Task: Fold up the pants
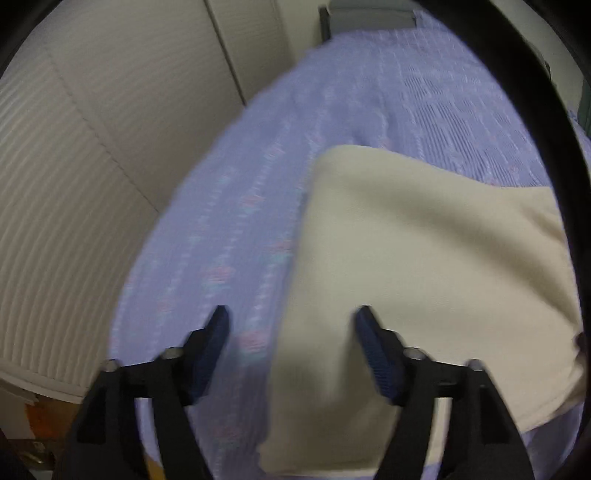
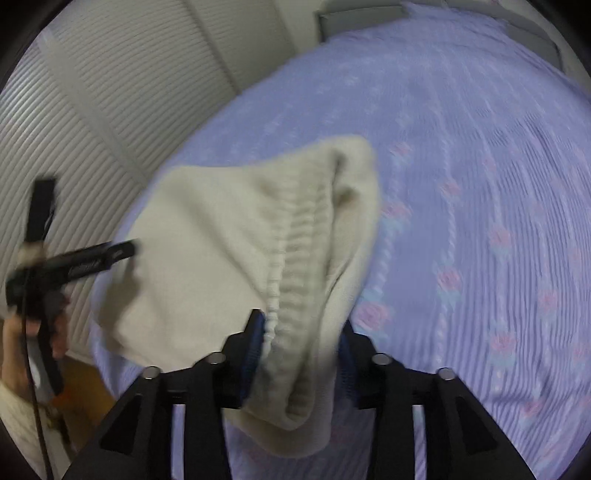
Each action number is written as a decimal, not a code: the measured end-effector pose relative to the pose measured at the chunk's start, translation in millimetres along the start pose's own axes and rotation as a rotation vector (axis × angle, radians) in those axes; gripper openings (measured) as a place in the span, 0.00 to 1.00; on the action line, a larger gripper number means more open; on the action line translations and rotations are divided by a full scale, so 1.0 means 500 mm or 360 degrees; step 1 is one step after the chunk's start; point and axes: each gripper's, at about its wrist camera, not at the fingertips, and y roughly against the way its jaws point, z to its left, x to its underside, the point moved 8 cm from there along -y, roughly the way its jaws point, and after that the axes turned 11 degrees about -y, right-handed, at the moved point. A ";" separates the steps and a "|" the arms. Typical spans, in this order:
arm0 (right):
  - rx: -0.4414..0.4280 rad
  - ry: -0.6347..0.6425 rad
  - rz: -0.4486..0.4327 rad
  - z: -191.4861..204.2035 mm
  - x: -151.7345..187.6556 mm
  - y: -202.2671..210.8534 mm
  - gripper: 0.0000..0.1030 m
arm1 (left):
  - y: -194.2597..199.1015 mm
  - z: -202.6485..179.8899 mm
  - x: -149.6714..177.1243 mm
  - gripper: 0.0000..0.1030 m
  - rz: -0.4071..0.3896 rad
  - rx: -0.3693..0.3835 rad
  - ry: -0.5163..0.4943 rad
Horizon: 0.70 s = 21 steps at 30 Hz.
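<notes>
The cream pants lie on a lilac bedspread. In the left wrist view my left gripper is open and empty, with its right finger over the pants' near left part. In the right wrist view my right gripper is shut on the pants' ribbed waistband and holds that end up off the bed. The rest of the pants drapes down to the left. The left gripper also shows at the left of that view, beside the pants' edge.
White louvered closet doors stand along the bed's left side. A grey headboard or pillow sits at the far end. The bedspread stretches bare to the right. An orange-brown floor patch shows beside the bed.
</notes>
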 end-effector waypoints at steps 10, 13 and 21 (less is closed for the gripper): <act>0.0272 0.0155 -0.0453 -0.137 -0.002 0.270 0.76 | 0.267 -0.113 -0.010 0.86 -0.0423 -0.0142 -0.0223; 0.0300 0.0168 -0.0557 -0.184 0.003 0.369 0.80 | 0.363 -0.190 -0.008 0.95 -0.0564 -0.0123 -0.0243; 0.0370 0.0151 -0.0750 -0.308 0.004 0.621 0.94 | 0.545 -0.391 0.012 1.00 -0.0797 0.0019 -0.0380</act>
